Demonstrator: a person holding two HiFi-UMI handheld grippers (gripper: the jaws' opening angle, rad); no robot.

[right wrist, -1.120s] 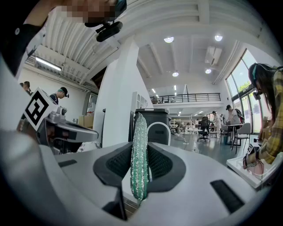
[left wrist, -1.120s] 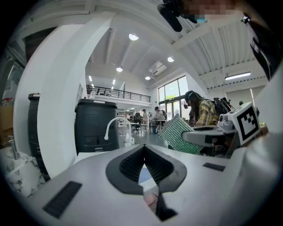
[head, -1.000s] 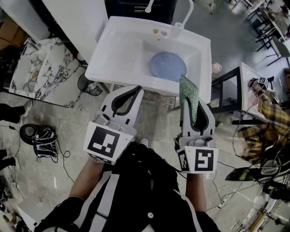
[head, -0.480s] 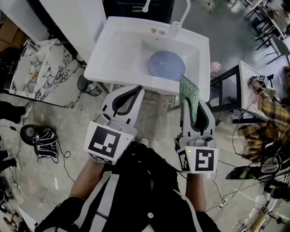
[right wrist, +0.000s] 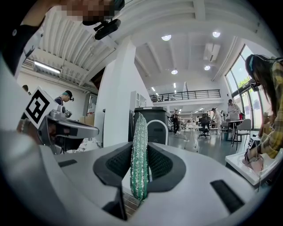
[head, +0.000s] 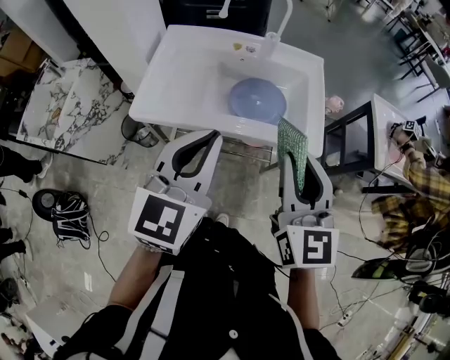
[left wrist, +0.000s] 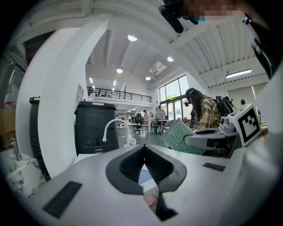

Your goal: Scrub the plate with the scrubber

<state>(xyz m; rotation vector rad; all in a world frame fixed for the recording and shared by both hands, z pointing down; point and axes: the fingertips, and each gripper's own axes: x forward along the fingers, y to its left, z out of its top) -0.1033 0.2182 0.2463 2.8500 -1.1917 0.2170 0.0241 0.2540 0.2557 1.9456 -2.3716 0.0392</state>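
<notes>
In the head view, a white sink (head: 169, 84) is seen ahead with a blue plate (head: 256, 98) lying flat in its basin, below the faucet (head: 283, 20). The right hand-held gripper (head: 298, 163) is held short of the sink's front rim and is clenched on a green scrubber (head: 292, 144), which stands upright out of the jaws. The scrubber's top corner reaches the front rim at the plate's lower right in the picture, and it is held apart from the plate. The left hand-held gripper (head: 202, 138) is held beside it, also short of the rim, with its jaws brought together and nothing between them. A marble-patterned slab (head: 67, 112) is seen to the left of the sink and a person in a plaid shirt (head: 415, 183) at the far right

In the left gripper view, the jaws are seen shut with their tips meeting and nothing gripped. A patch of the blue plate (left wrist: 144, 175) is glimpsed through the gap under the tips. The scrubber (left wrist: 179, 136) is seen to the right, flat face on, held by the other hand-held gripper. A black bin (left wrist: 95, 128) stands behind the faucet (left wrist: 116, 127)

In the right gripper view, the scrubber (right wrist: 139, 154) is seen edge-on, upright and pressed between both jaw pads, rising above the tips. The left hand-held gripper (right wrist: 73, 129) is seen at the left edge
</notes>
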